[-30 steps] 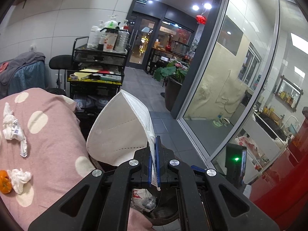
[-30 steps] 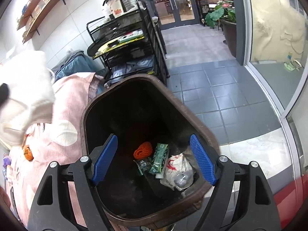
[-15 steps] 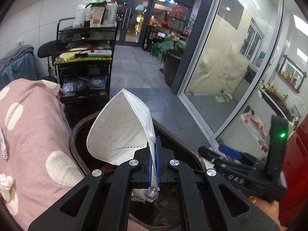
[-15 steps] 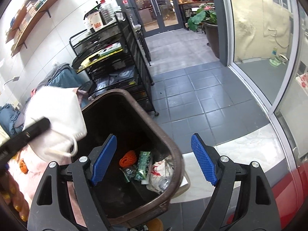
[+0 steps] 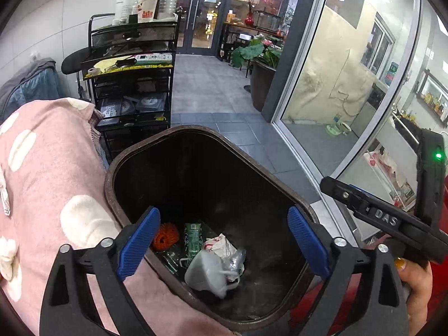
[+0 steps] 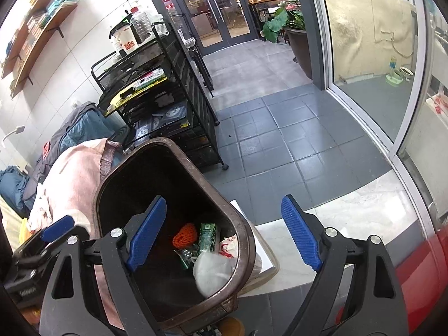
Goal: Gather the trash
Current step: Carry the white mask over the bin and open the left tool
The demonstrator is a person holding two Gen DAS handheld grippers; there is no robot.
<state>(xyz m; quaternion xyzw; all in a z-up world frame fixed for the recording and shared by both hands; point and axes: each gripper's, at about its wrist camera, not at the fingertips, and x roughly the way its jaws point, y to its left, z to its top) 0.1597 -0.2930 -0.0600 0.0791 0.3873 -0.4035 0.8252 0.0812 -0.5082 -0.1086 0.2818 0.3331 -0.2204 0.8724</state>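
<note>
now the left gripper (image 5: 224, 245) hangs over the brown bin (image 5: 134, 151) with its blue pads spread wide and nothing between them; the right gripper (image 6: 224, 231) is likewise parted and empty, off toward the bin's right edge. the white face mask (image 5: 205, 270) lies at the bottom of the bin on a crumpled bag, beside a green carton (image 5: 191, 236) and an orange net ball (image 5: 165, 236). the mask looks light, soft and floppy, so it would crush under any pinch; a folded edge or ear loop seems the best hold. half a second ago the left pads were clamped on that mask above the bin; they have since opened and it has dropped in. the pink spotted cloth (image 5: 50, 168) lies just beside the bin.
</note>
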